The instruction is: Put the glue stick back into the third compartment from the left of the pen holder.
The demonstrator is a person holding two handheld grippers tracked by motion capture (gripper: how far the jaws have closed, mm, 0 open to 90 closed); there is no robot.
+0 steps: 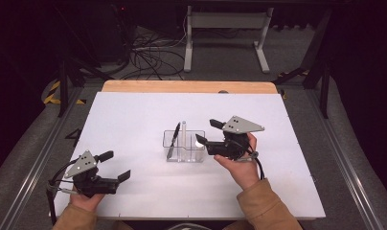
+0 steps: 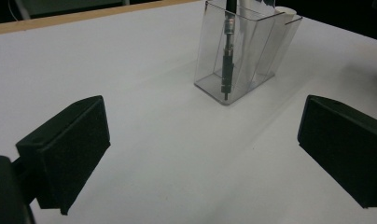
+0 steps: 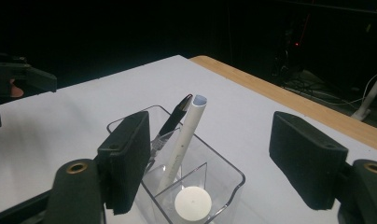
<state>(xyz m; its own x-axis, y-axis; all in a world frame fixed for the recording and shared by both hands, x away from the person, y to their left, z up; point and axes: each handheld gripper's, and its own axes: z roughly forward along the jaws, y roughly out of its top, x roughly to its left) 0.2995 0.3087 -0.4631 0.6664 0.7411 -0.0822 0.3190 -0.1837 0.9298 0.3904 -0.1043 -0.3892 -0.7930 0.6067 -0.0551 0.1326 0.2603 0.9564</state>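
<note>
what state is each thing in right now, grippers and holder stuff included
left gripper: open, holding nothing, low over the table
right gripper: open, fingers either side of the holder's near end
clear holder: upright on the white table
black pen: leaning in the holder
white pen: leaning in the holder
white round piece: lying in the near compartment

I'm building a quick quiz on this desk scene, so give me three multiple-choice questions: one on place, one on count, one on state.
1. Where does the clear organizer stand?
A. mid-table, near the right claw
B. on the floor
C. at the table's far left corner

2. How many pens stand in it?
A. none
B. two
C. five

3. How is the left claw?
A. shut on a pen
B. open, holding nothing
C. shut on the organizer

Answers: 1 A, high view shows it there. 2 B, a black pen and a white pen. 3 B, its jaws stand wide over bare table.
</note>
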